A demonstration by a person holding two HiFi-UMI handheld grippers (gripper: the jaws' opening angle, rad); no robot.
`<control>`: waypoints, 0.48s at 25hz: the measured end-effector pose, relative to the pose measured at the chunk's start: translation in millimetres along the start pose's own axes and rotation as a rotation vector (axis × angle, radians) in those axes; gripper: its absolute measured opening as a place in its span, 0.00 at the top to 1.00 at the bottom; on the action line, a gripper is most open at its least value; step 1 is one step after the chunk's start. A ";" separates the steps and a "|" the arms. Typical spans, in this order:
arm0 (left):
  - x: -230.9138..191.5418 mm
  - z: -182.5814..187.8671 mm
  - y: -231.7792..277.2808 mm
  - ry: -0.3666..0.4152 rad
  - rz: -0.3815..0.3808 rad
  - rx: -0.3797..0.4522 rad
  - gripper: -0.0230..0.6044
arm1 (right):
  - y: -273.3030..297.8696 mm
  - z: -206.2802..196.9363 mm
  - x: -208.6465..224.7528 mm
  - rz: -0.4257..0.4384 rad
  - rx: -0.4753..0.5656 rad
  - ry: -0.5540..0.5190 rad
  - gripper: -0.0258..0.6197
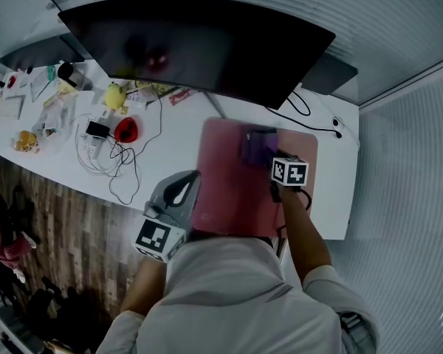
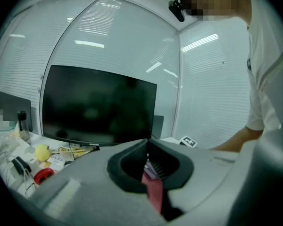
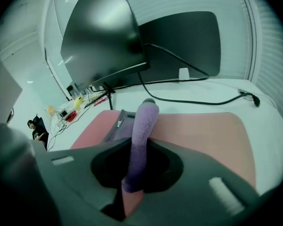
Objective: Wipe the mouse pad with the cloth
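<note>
The pink mouse pad lies on the white worktop in front of a large dark monitor, its long side running away from the person. The left gripper sits at the pad's left edge, and the left gripper view shows its 2 fingers pressed together on a strip of the pink pad, pinching that edge. The right gripper is over the pad's far right part, its marker cube showing above the pad in the head view. Its fingers are clamped on the purple cloth. The cloth rises out of the fingers as a thick fold and runs forward, and the rest of it lies flat on the pad near the far edge. A black cable crosses the worktop beyond the pad's far edge, under the monitor. Well to the left of the pad, the worktop carries a yellow object, a red object and a tangle of white cables, with more small clutter at the far left end that is too small to identify.
</note>
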State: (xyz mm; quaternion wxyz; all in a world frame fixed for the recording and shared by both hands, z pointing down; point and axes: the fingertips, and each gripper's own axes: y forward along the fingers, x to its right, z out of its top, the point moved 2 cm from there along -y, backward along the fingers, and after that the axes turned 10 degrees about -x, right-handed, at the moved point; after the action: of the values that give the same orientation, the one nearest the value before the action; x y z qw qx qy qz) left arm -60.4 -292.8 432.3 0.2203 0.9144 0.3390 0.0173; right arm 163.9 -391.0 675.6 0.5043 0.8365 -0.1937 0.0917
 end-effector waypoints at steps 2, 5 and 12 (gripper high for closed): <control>17.2 2.0 7.1 0.003 -0.006 0.009 0.96 | -14.7 -5.1 26.9 -0.030 -0.001 0.009 0.89; 39.9 2.2 17.9 0.003 -0.010 0.010 0.96 | -38.4 -11.4 64.3 -0.073 0.010 0.032 0.89; 86.7 3.5 40.7 0.010 -0.031 -0.004 0.96 | -85.5 -36.8 151.7 -0.168 0.068 0.153 0.89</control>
State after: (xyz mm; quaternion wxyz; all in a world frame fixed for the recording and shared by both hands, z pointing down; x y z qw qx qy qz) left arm 31.9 -267.1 435.8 0.2207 0.9086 0.3542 0.0193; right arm 338.9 -358.2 676.9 0.4948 0.8570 -0.0808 0.1192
